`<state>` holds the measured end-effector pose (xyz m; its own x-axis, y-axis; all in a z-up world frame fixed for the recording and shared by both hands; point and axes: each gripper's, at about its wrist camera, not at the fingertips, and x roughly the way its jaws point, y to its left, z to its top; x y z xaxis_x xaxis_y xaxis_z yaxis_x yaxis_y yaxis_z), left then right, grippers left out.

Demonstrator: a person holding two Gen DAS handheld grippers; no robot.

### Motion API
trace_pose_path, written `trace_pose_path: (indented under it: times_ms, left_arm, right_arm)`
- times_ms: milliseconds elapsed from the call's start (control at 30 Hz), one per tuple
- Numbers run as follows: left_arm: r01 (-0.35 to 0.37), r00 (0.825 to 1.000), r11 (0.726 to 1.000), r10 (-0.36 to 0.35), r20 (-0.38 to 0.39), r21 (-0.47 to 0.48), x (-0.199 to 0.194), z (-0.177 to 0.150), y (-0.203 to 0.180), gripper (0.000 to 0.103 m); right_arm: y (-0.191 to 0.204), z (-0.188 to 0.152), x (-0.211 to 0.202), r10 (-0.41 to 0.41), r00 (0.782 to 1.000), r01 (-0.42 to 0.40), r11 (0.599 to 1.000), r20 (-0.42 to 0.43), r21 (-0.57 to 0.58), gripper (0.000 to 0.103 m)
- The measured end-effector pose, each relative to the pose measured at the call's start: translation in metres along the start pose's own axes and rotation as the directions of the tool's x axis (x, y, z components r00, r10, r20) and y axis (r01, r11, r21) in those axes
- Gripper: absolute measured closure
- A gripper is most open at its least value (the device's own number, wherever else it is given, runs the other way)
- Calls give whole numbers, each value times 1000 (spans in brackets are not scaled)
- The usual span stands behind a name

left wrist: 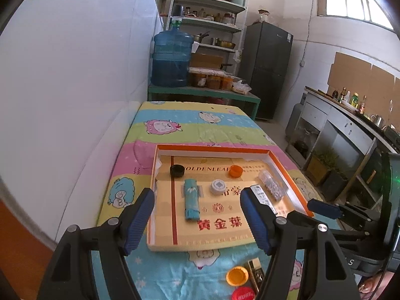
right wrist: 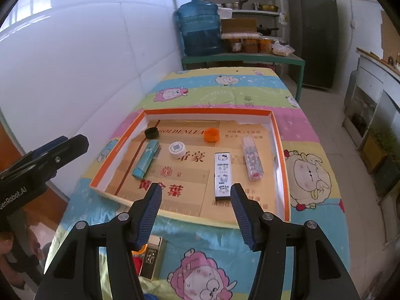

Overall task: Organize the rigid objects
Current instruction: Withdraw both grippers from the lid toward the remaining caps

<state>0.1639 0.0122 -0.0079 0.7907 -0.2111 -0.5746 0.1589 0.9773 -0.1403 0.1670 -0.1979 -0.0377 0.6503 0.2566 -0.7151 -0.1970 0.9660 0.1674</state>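
Ribbed blue pads (right wrist: 150, 212), round orange cap (left wrist: 237, 276), flat cardboard tray (right wrist: 117, 145).

Five bottle caps (left wrist: 235, 170), four lighters (right wrist: 222, 175), one tray (right wrist: 200, 111).

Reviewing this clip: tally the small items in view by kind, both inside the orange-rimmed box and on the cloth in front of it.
Bottle caps: 5 – black, orange and white in the box; orange and red on the cloth.
Lighters: 4 – teal, white, patterned in the box; dark one on the cloth.
Total: 9
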Motion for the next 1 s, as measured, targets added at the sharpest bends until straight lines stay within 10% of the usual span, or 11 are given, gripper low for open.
trace_pose_path:
  times_ms: [1000]
  left_arm:
    - [8,998,1000,-8,-68,-2,-34,-81,-1,32]
  right_arm:
    - [20,-102,-29,42,996,-44,999,-77,-24,44]
